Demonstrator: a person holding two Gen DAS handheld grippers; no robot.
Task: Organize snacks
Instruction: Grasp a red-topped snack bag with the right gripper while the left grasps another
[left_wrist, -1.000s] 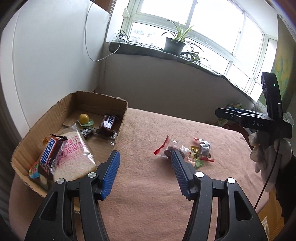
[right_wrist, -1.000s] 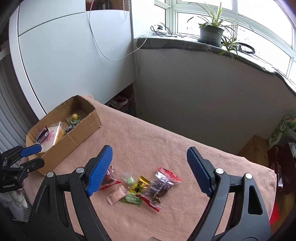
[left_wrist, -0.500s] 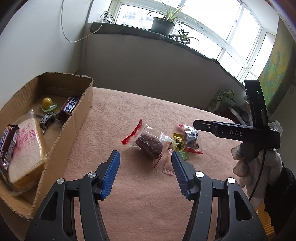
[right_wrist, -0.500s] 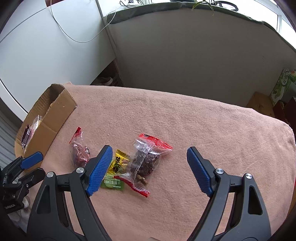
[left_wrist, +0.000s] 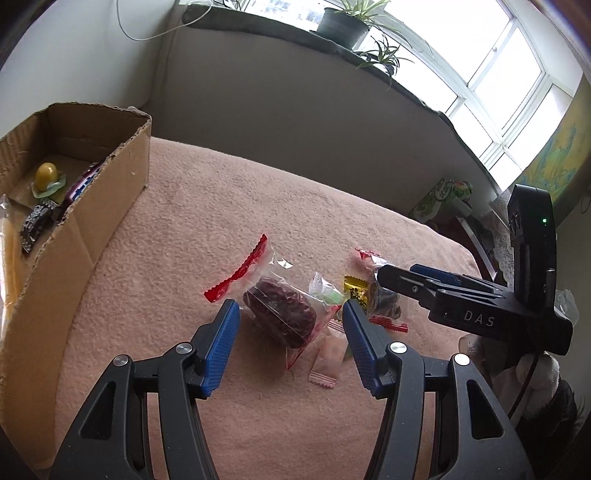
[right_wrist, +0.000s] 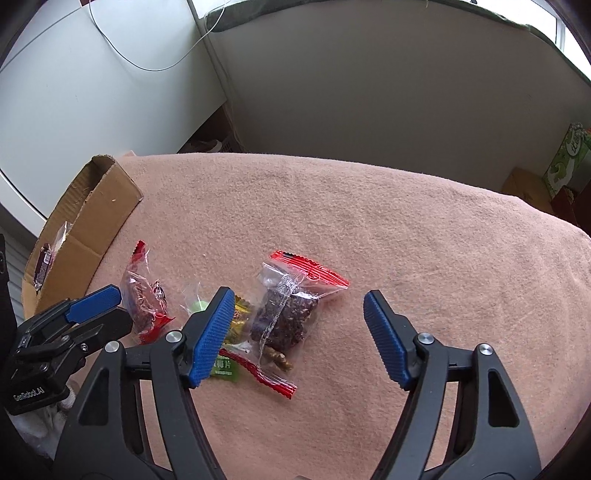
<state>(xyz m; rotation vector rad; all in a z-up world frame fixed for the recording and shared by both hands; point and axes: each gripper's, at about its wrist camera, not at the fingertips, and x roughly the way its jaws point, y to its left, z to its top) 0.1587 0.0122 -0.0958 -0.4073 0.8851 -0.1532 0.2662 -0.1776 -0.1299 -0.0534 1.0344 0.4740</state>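
Note:
Several snack packets lie in a cluster on the pink blanket. My left gripper (left_wrist: 290, 314) is open, its fingers on either side of a clear red-edged packet of dark red fruit (left_wrist: 282, 314), seen also in the right wrist view (right_wrist: 144, 295). My right gripper (right_wrist: 299, 314) is open over a clear red-edged packet of dark brown snacks (right_wrist: 288, 317). A yellow candy (left_wrist: 356, 290), a green candy (right_wrist: 199, 306) and a pink sachet (left_wrist: 327, 363) lie between them. The cardboard box (left_wrist: 74, 236) at the left holds a yellow sweet (left_wrist: 46, 175) and chocolate bars.
The box also shows in the right wrist view (right_wrist: 96, 218). A grey wall with a windowsill and potted plants (left_wrist: 343, 22) stands behind the table. The blanket's right edge (right_wrist: 576, 258) drops off, with a green carton (right_wrist: 567, 162) on the floor beyond.
Both grippers have moved down and closer to the snack cluster. The left gripper swung right from the box to straddle the red fruit packet. Both stayed open.

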